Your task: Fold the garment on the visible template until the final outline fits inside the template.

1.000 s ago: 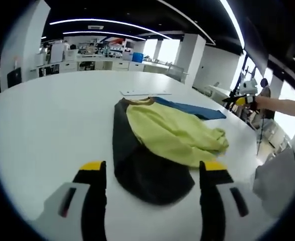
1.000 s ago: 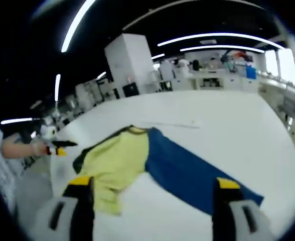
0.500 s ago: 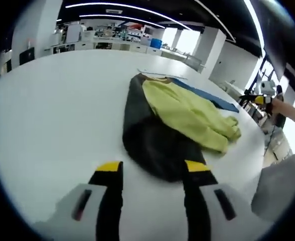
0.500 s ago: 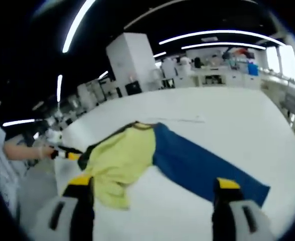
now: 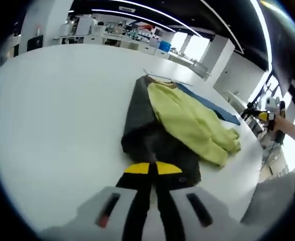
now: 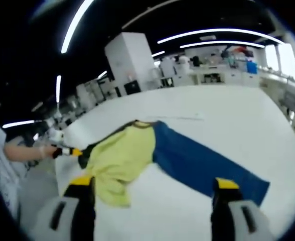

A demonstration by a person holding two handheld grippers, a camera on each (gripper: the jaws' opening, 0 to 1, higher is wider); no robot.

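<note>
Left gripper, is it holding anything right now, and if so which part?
The left gripper has its jaws shut on the garment, at the near edge of its dark sleeve. The right gripper is open and holds nothing.

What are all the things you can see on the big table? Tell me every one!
Garment: one, yellow-green middle, black part, blue part, lying spread on the table.
Table: one, white, large, under the garment.
Thin strip: one, pale, flat on the table beyond the collar.
Left gripper: one, black jaws with yellow tips, shut on the black part's edge.
Right gripper: one, same colours, jaws wide apart, above the table near the garment.
</note>
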